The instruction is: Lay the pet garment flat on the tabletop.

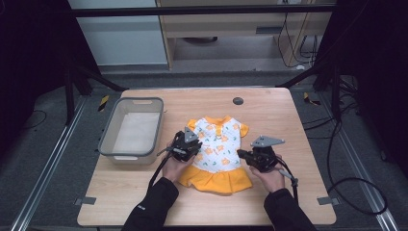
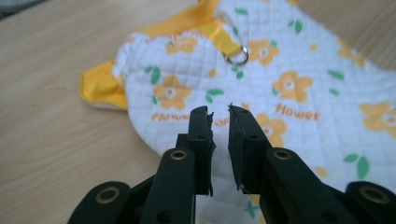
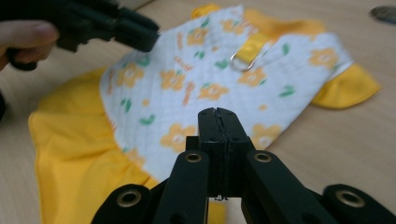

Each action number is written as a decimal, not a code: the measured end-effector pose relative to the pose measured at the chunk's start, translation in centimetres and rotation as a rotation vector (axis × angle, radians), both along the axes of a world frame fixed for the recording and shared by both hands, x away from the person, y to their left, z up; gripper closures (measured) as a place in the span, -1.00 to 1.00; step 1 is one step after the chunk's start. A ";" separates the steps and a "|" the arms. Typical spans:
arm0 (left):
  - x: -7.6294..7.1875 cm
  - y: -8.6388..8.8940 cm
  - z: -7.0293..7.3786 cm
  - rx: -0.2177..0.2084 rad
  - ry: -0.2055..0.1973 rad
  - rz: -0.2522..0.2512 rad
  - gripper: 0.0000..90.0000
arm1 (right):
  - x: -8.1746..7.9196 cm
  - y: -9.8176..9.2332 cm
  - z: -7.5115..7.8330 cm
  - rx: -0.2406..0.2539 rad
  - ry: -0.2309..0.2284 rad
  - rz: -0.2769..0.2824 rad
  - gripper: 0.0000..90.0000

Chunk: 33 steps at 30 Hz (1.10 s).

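Centrally, a small white quilted dress [image 1: 217, 144] with orange flowers and yellow skirt is spread flat; the left gripper [image 2: 220, 112] is held slightly parted and empty, the right gripper [image 3: 218, 112] pressed closed, empty.

I read "Flower" in orange letters on the white quilted, flower-printed small dress with yellow skirt [image 2: 299, 84] | printed twice: left of my left gripper's jaws, and to their far right | no other text legible
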<state>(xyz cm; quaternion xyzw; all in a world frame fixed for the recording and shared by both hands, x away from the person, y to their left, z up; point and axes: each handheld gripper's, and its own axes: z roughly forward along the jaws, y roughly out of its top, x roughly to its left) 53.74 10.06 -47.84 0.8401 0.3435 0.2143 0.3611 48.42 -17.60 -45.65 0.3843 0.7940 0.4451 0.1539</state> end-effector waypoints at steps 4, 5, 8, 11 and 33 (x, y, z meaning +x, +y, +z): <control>0.2 -0.1 -1.1 0.048 0.025 0.004 0.74 | -1.5 0.6 -2.4 -0.030 0.045 0.050 0.99; 0.2 0.0 -1.2 0.046 0.029 0.011 0.73 | -1.7 0.7 -2.8 -0.044 0.058 0.055 0.99; 0.1 0.2 -1.5 0.069 0.037 0.020 0.72 | -2.0 0.8 -3.3 -0.054 0.068 0.064 0.99; -0.3 0.5 -1.8 0.067 0.028 0.025 0.72 | -2.1 0.9 -3.5 -0.056 0.072 0.067 0.99; -2.2 2.6 -1.6 0.019 0.043 0.052 0.53 | -3.3 1.0 -4.0 -0.169 0.081 0.062 1.00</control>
